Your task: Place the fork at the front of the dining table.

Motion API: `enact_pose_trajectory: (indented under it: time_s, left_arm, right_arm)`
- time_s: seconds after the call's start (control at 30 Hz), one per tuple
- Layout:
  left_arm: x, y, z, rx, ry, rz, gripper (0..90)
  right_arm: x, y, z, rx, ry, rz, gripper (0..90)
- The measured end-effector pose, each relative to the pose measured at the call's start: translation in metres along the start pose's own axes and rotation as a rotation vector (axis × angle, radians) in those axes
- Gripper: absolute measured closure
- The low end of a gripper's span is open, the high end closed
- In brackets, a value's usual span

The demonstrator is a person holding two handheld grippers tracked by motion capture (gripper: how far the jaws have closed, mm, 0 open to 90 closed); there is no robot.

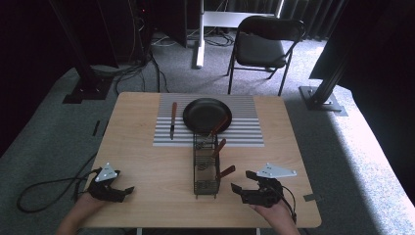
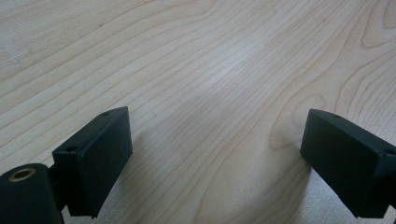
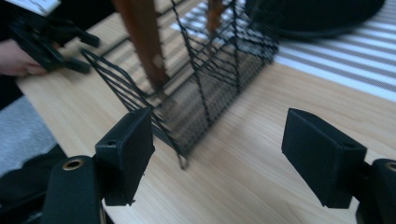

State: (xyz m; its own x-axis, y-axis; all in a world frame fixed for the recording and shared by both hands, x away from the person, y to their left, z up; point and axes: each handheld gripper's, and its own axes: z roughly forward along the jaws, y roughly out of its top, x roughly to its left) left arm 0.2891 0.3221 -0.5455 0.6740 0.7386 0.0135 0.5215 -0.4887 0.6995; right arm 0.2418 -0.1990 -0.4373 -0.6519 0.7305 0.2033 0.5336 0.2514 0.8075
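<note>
Both claws rest low with jaws spread, each held in a hand.

The left claw (image 1: pixel 128 190) sits at the near left of the counter (image 1: pixel 147 161), its jaws wide apart with nothing between them, its hand (image 1: pixel 84 205) behind it. The right claw (image 1: pixel 242 182) mirrors it, jaws open and empty, its hand (image 1: pixel 271 211) behind, both pointing inward.

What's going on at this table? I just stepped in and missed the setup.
A person sits with a gripper in each hand, both resting near the table's front edge. The left gripper and the right gripper are open and hold nothing. Between them stands a wire mesh caddy with wooden-handled utensils. Behind it, a black plate and a knife lie on a striped placemat.
</note>
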Motion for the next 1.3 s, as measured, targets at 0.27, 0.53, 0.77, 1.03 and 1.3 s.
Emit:
enact_pose_trajectory:
  time_s: [0.27, 0.53, 0.77, 1.03, 1.3]
  left_arm:
    - [0.000, 0.000, 0.000, 0.000, 0.000, 0.000, 8.8]
    - [0.000, 0.000, 0.000, 0.000, 0.000, -0.001, 8.8]
    - [0.000, 0.000, 0.000, 0.000, 0.000, 0.000, 8.9]
    - [0.000, 0.000, 0.000, -0.002, 0.000, -0.003, 8.8]
    - [0.000, 0.000, 0.000, 0.000, 0.000, -0.001, 8.9]
  right_arm:
    - [0.016, 0.018, 0.008, -0.019, 0.048, -0.051, 38.3]
    - [0.021, 0.032, 0.020, -0.017, 0.049, -0.042, 53.7]
    - [0.023, 0.027, 0.029, 0.000, 0.053, -0.002, 65.1]
    - [0.025, 0.023, 0.033, -0.003, 0.065, 0.029, 76.2]
    - [0.026, 0.024, 0.033, -0.020, 0.053, 0.026, 80.6]
